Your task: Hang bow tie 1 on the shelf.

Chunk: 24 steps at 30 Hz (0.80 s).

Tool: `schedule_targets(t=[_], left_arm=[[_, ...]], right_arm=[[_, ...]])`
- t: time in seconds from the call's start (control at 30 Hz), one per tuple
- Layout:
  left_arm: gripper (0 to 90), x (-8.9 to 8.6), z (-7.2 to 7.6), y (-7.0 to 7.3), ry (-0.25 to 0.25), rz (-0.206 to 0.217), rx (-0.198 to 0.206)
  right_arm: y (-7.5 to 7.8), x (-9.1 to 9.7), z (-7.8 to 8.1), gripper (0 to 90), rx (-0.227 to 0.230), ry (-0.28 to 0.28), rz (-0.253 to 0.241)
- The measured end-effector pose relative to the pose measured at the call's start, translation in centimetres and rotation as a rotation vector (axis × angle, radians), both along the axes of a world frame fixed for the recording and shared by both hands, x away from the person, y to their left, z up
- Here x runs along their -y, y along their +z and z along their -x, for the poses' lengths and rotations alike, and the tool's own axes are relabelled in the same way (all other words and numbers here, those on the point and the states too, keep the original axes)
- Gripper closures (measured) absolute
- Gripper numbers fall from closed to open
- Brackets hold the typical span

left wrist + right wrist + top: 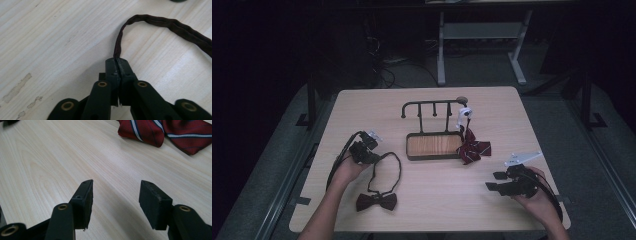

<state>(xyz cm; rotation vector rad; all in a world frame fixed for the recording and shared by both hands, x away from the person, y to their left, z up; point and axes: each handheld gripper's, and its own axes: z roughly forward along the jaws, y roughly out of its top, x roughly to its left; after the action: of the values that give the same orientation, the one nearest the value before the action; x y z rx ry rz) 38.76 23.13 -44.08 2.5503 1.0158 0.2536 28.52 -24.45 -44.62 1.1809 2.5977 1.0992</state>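
Left gripper (364,150) sits at centre-left of the high view, forearm rising from the bottom edge, its fingers (124,68) pressed together and pinching the dark strap (120,42) of the bow tie (377,201), which lies on the bench (362,107) just below that hand. Right gripper (497,181) rests at lower right, pointing left, fingers (83,200) spread over bare wood. The striped tie (472,148) lies beside the tray (433,146).

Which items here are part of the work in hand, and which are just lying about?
In use: left gripper, shut on the strap of the dark bow tie; hook rack with wooden tray.
Lying about: striped red bow tie; right gripper, open and empty.
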Motion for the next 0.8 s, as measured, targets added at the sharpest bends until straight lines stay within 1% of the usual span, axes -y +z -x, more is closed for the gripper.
schedule_targets(t=[0.2, 0.27, 0.3, 0.37, 0.47, 0.6, 0.67, 0.7, 0.77, 0.8], left_arm=[[89.6, -0.3, 0.3, 0.6, -0.016, 0.031, -0.004], [89.6, -0.4, 0.5, 0.9, -0.028, 0.040, -0.003], [89.6, -0.5, 0.6, 1.1, -0.030, 0.042, -0.008], [89.6, -0.6, 0.8, 1.5, -0.041, 0.048, -0.006], [89.6, -0.7, 1.0, 2.2, -0.052, 0.075, 0.004], [89.6, -0.6, 1.4, 3.0, -0.069, 0.083, 0.027], [89.6, -0.6, 1.5, 3.4, -0.076, 0.093, 0.029], [89.6, -0.6, 1.6, 3.6, -0.077, 0.102, 0.027], [89.6, -0.6, 1.8, 4.0, -0.085, 0.115, 0.034], [89.6, -0.6, 1.8, 4.2, -0.086, 0.125, 0.034]], right_arm=[[0.0, 0.1, 0.0, 44.8, -0.008, -0.007, -0.009], [-0.1, 0.2, 0.0, 44.8, -0.009, -0.011, -0.017], [-0.1, 0.3, -0.1, 44.8, -0.008, -0.010, -0.012], [-0.1, 0.4, -0.1, 44.8, -0.006, -0.010, -0.015], [-0.1, 0.5, -0.1, 44.8, -0.010, -0.021, -0.024], [-0.2, 0.6, -0.1, 44.8, -0.016, -0.027, -0.028], [-0.3, 0.7, -0.1, 44.8, -0.009, -0.026, -0.030], [-0.2, 0.8, -0.1, 44.8, -0.019, -0.031, -0.032], [-0.3, 0.9, -0.1, 44.8, -0.018, -0.035, -0.034], [-0.3, 0.9, -0.2, 44.8, -0.011, -0.032, -0.031]])
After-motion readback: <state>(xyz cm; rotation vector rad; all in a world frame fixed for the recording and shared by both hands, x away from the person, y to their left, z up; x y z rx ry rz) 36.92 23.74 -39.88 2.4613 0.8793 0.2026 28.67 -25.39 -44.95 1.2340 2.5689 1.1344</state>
